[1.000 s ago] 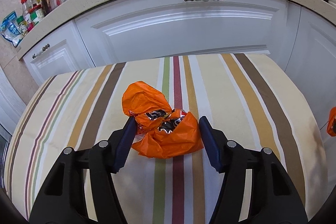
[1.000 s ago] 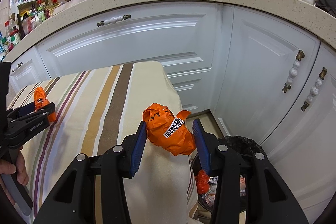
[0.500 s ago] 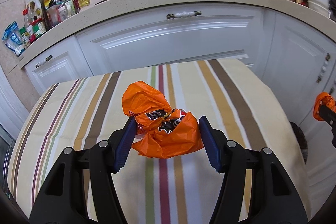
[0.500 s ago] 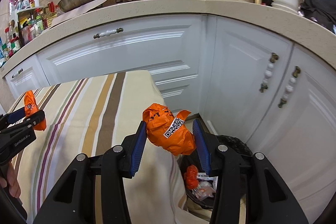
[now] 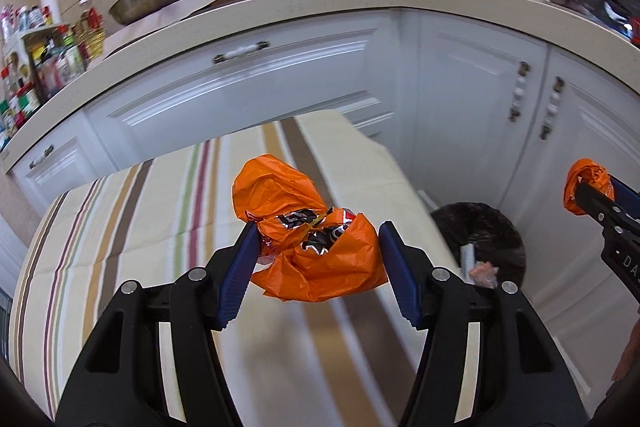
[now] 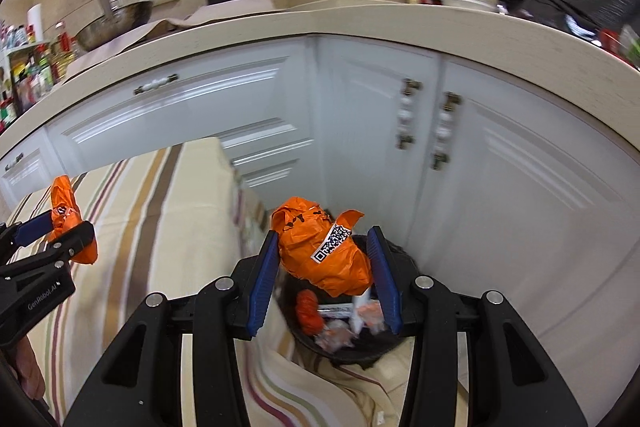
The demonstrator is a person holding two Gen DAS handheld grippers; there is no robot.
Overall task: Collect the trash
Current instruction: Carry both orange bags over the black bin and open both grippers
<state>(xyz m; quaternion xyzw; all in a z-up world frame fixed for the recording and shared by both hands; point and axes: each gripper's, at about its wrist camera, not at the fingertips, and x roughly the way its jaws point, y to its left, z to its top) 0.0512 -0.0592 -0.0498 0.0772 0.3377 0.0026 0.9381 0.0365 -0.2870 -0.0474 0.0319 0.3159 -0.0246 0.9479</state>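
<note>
My left gripper [image 5: 316,259] is shut on a crumpled orange wrapper [image 5: 312,239] and holds it above the striped tablecloth [image 5: 140,227], near the table's right end. My right gripper [image 6: 324,267] is shut on another crumpled orange wrapper [image 6: 324,255] with a QR label, held above the black trash bin [image 6: 348,343] on the floor. The bin also shows in the left wrist view [image 5: 480,243], to the right of the table, and holds several pieces of trash. Each gripper shows in the other's view: the right one [image 5: 592,195], the left one [image 6: 64,231].
White kitchen cabinets [image 6: 500,155] with knobbed handles wrap around behind the table and bin. The counter [image 5: 320,3] above carries a pan, a pot, bottles and bowls. The table's right edge [image 6: 236,195] stands right beside the bin.
Both grippers have swung to the right with their wrappers. The right one now hangs over the bin; the left one has moved from mid-table toward the table's right end.
</note>
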